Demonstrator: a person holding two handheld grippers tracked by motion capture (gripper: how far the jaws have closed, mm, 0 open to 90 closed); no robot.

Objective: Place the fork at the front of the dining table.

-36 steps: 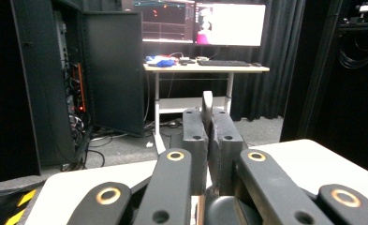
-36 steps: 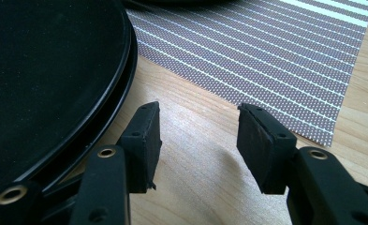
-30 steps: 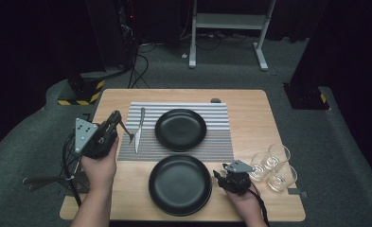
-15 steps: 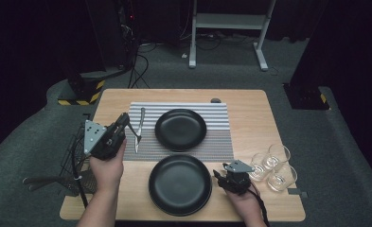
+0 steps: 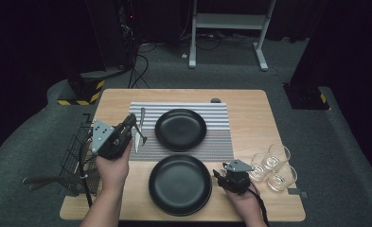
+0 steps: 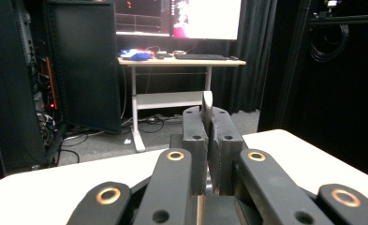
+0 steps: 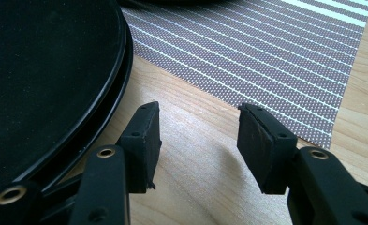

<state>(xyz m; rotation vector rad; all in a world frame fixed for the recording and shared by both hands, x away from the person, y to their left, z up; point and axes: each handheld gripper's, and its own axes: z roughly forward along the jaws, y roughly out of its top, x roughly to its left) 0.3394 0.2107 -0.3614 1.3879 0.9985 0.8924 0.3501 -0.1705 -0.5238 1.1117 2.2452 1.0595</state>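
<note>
Jaws of my left gripper (image 5: 135, 128) clamp a knife (image 6: 207, 104) above the mat's (image 5: 221, 142) left edge, beside the plate (image 5: 180, 129), ready for laying; right gripper (image 7: 198, 140) rests open on the bench (image 5: 250, 109).

Hidden or cut off, as your views stand:

- Utensil (image 6: 207, 105) clamped in your left gripper (image 6: 209, 136): you see a thin metal edge above the pads; the rest sits between the jaws. From the high view its end (image 5: 139, 138) is too small to name as fork or knife.
- Near black plate (image 7: 46, 70), just left of your right gripper (image 7: 198, 136): cut by the picture's top and left edges.
- Striped mat (image 7: 266, 51) ahead of that gripper: runs off the top and right edges.
- Glasses (image 5: 273, 165) right of your right gripper: their rims overlap, count unclear.
</note>
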